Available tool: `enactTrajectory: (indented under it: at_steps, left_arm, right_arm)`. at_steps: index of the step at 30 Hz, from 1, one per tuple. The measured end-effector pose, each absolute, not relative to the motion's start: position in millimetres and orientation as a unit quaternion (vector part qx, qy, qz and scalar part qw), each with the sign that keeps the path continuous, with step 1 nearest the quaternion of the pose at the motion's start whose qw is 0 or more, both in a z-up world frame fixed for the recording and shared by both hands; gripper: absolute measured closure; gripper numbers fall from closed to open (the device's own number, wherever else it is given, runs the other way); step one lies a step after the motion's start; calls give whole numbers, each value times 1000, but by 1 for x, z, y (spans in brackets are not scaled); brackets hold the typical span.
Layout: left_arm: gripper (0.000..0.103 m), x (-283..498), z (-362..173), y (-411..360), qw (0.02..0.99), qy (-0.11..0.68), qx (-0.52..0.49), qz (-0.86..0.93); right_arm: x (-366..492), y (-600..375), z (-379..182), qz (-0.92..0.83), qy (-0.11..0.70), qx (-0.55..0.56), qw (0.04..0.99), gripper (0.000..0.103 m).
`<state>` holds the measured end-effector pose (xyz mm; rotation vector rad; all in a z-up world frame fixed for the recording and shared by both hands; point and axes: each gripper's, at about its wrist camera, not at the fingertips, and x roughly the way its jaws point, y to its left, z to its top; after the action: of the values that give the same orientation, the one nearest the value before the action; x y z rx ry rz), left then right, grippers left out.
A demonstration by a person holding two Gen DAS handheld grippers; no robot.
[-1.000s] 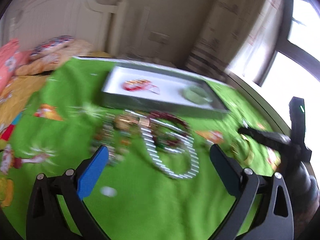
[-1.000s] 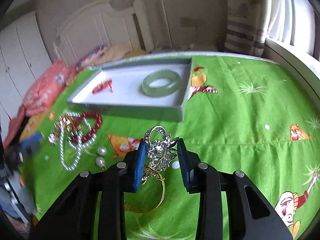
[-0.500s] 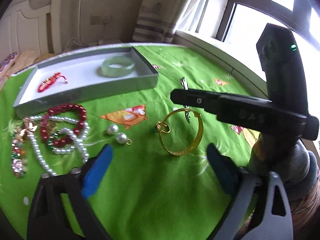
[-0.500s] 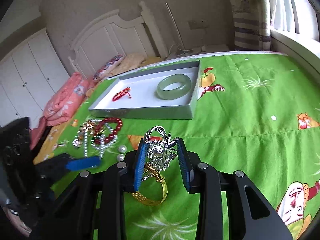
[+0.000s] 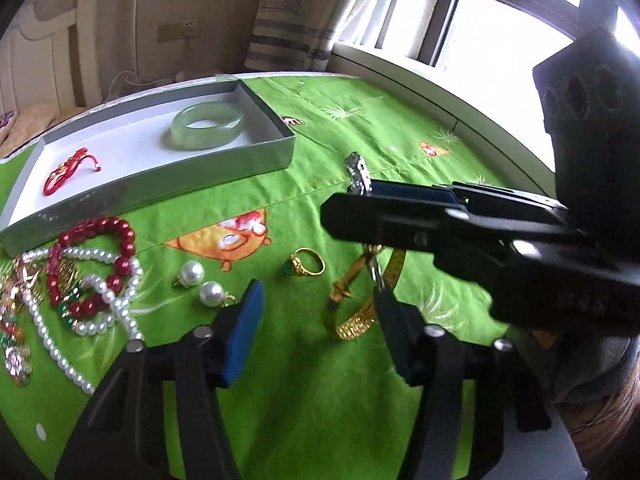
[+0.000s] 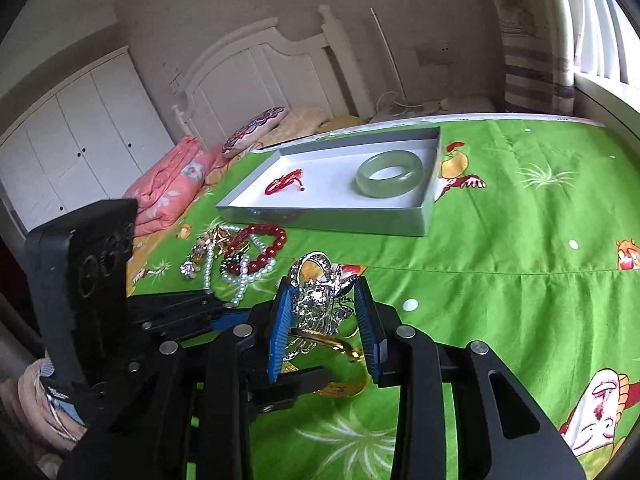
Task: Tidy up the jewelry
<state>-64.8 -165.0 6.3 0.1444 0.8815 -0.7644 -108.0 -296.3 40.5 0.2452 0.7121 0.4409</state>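
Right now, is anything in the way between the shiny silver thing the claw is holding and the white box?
Nothing visible blocks it. The right claw holds the silver ornament above the green blanket. Bare blanket lies between it and the white box; the bead pile sits off to the left. A gold bangle seems to hang from the ornament.

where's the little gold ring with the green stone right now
In the left wrist view the gold ring lies loose on the green bedspread, between the two pearl earrings and the gold bangle.

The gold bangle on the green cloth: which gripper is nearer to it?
Left. The left gripper brackets the gold bangle, jaws closing. The right gripper, above, grips a silver ornament.
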Motion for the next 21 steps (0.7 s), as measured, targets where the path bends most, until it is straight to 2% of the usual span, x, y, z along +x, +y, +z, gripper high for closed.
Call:
enactTrajectory:
  at_steps: [1,3,4,5,12,21]
  left_arm:
    - [62,-63,5,-168,828,420,72,-365]
    - [87,-63,4,-173,823,422,83,-372]
    - [94,-63,3,-176,819,421,88,-380]
    - [96,-65,4,-177,818,419,93,-383]
    - [99,-82,13,-174,822,392,94,-402]
    - [99,-86,20,-162,827,388,80,-398]
  right_arm:
    - [-108,-296,41,214,345,118,906,70]
    - [-108,-296,41,213,345,119,906,70]
    - [-108,-297,41,213,345,121,906,70]
    - [-108,-298,41,211,344,124,906,70]
    - [-105,-316,38,188,341,165,906,70]
    - [-103,-310,38,185,344,155,908,70]
